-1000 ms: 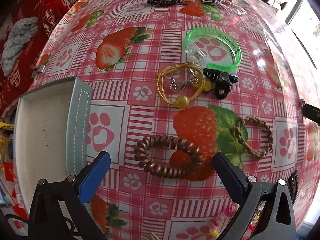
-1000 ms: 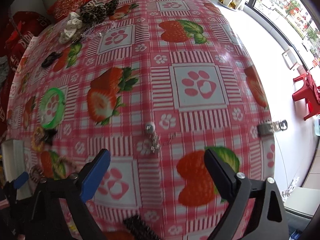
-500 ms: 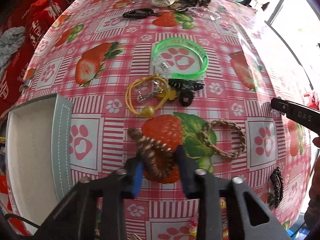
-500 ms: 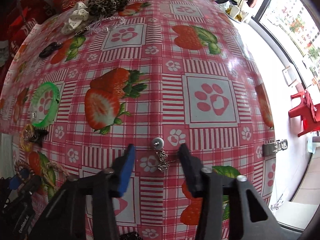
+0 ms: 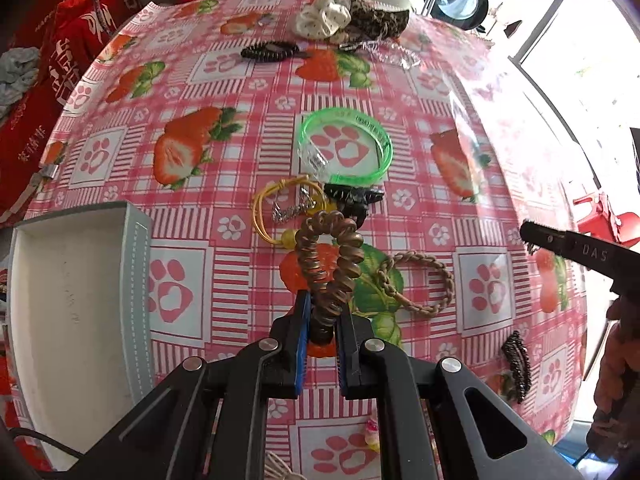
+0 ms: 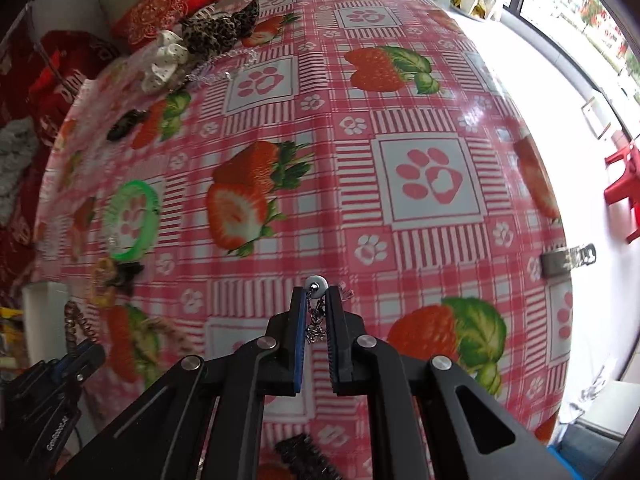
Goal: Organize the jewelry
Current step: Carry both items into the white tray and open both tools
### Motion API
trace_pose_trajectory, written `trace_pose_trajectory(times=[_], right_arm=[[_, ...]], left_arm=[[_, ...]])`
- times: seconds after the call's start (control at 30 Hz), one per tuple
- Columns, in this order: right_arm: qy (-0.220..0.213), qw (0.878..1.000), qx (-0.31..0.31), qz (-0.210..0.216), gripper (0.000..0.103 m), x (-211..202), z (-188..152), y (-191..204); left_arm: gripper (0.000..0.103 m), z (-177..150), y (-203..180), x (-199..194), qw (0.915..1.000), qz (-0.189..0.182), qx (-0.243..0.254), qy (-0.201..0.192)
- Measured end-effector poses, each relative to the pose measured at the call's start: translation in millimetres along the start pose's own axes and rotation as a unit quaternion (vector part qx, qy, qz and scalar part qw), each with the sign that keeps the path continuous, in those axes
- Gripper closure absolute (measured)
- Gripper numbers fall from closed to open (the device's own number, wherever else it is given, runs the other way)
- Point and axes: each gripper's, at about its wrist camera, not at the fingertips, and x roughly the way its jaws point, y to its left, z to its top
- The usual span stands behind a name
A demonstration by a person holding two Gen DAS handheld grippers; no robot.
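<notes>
Jewelry and hair pieces lie scattered over the surface (image 5: 248,128), which wears a pink checked cloth printed with strawberries and paw marks. The left gripper (image 5: 323,322) is clenched on a brown spiral hair tie (image 5: 330,258), which stands up from between its fingers. Beyond the tie lie a yellow cord bracelet with a bead (image 5: 280,216), a small silver chain (image 5: 290,209) inside its loop, a black claw clip (image 5: 354,198) and a green translucent bangle (image 5: 346,146). A braided tan bracelet (image 5: 420,282) lies just right of the left gripper, and a dark comb clip (image 5: 518,364) sits nearer the surface's right edge. An open white box with a grey stitched rim (image 5: 136,288) sits at the left edge. At the far edge are a black spiral tie (image 5: 270,50), a cream scrunchie (image 5: 324,20) and a leopard-print scrunchie (image 5: 378,20) touching each other.

The right gripper (image 6: 316,320) is clenched on a thin silver chain with a round bead (image 6: 316,283); the bead sits at its fingertips and the chain is bunched between the fingers. A metal clasp (image 6: 566,262) lies at the right edge of the surface.
</notes>
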Motion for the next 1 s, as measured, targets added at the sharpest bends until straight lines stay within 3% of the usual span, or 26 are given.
trace_pose_trajectory(times=[0.53,1.0], right_arm=[[-0.018,0.997,-0.037,0.067,0.093,-53,-23,72],[-0.011,0.981,-0.133,0.142,0.093,-64,-31,208]], left_arm=[[0.085,-18,47,-61,0.9984,0.004,-0.039,-0.042],[0.085,-37,152,-87,0.9904,0.056,-0.112,-0.059]])
